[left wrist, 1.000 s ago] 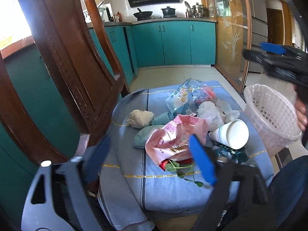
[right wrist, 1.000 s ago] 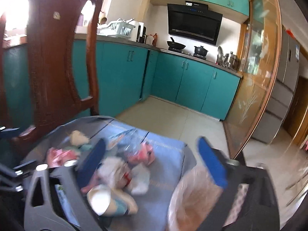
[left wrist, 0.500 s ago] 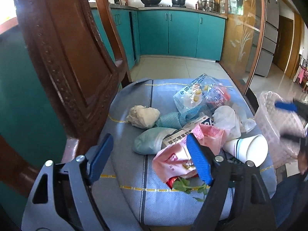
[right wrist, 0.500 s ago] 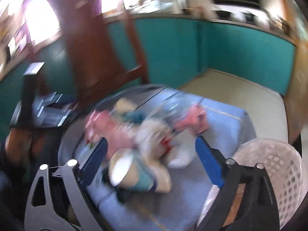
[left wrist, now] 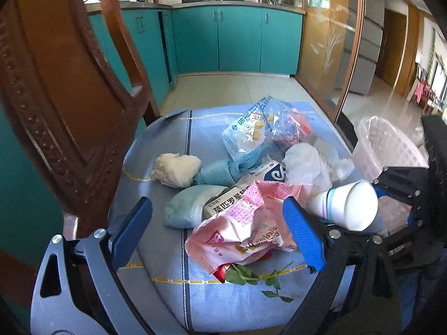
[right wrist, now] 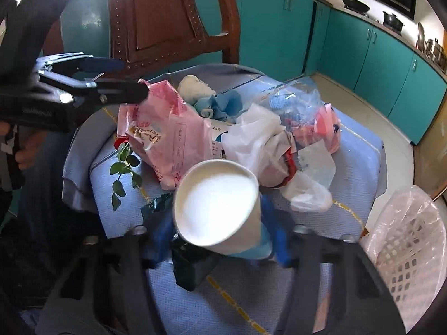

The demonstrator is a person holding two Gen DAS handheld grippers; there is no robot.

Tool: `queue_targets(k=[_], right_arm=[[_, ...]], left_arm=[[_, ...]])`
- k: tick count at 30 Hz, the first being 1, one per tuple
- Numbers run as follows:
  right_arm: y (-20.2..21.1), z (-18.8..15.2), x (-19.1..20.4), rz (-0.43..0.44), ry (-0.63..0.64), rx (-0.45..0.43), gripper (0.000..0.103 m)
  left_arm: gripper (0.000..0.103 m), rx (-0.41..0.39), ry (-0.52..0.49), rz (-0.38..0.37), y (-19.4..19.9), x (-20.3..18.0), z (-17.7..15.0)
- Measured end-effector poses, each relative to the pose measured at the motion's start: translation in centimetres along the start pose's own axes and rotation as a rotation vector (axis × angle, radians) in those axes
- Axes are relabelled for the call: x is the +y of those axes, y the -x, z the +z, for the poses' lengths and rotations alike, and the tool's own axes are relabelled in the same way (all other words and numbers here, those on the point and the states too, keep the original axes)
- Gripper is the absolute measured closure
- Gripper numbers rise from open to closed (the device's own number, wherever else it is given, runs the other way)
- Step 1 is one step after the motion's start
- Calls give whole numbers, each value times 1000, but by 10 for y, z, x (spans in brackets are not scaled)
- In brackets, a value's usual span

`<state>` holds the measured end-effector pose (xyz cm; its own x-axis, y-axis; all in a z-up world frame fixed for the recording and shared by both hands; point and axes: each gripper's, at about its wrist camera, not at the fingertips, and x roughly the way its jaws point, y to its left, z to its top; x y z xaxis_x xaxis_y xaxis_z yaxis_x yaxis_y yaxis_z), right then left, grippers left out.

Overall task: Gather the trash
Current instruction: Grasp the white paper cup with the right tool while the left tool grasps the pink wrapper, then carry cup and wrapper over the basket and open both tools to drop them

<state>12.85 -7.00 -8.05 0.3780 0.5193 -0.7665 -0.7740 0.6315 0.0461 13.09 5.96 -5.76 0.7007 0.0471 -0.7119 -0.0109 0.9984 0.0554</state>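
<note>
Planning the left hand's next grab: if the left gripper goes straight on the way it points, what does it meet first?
Probably the pink bag, which lies between the open left gripper fingers, in front of the medicine box. Depth is uncertain.

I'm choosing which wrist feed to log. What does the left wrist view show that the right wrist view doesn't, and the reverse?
Left only: a pale green crumpled cloth bundle beside the white medicine box.
Right only: a hand holding the left claw, and a dark teal foil wrapper under the cup.
Both: the white paper cup, pink plastic bag, and white lattice plastic bin.
</note>
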Motion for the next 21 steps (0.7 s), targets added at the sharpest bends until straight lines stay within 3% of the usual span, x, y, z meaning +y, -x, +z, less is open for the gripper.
queue_targets(k=[2, 4, 6, 9, 15, 21], right_arm=[[2, 1, -4, 12, -4, -17, 52], [11, 0, -4, 23, -6, -43, 52], [16, 0, -5, 29, -7, -64, 52], [26, 1, -9, 29, -11, -103, 53], [47, 1, -20, 19, -48, -185, 53], [78, -4, -40, 24, -115, -296, 53]], left_arm=[[10, 11, -20, 10, -5, -3, 0], [22, 16, -29, 3, -7, -5, 0], [44, 33, -37, -11, -11, -6, 0], [66, 36, -30, -33, -14, -3, -2], [77, -10, -8, 10, -12, 6, -1], [78, -98, 90, 1, 15, 24, 8]])
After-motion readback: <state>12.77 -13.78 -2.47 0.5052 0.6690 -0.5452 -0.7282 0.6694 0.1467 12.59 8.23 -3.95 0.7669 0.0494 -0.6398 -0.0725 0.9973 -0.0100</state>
